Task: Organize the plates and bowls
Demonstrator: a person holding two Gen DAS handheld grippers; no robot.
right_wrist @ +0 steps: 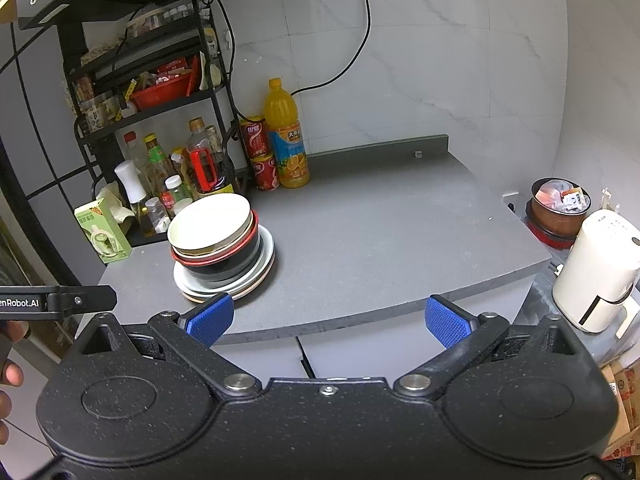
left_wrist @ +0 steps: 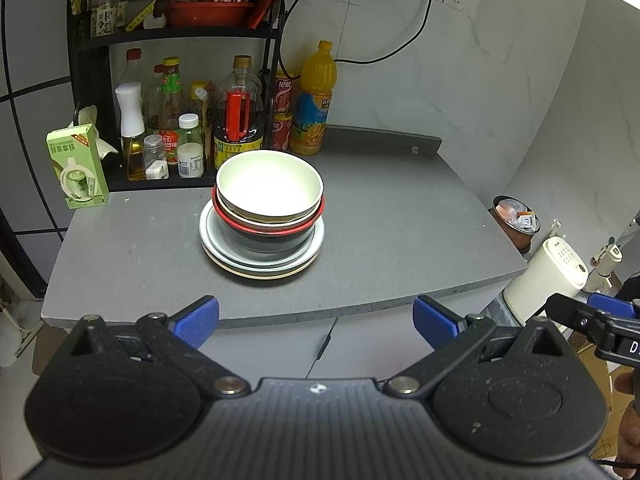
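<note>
**Jaws wide and empty, dishes stacked in one pile**

Both jaws stand wide with nothing between them: the left gripper [left_wrist: 316, 322] and the right gripper [right_wrist: 328, 322] hang off the front edge of the counter [left_wrist: 400, 240]. Mid-counter, the bowls [left_wrist: 269, 190] sit nested on the plates [left_wrist: 262, 258], one pile. That suits a finished tidy or a pile awaiting sorting. Any grip should take a rim squarely, since nested bowls may lift together.

Only the right wrist view shows the stack's side, with the bowls looking tipped. Only the left wrist view looks into the top bowl. Behind stand bottles [left_wrist: 240, 108].
</note>
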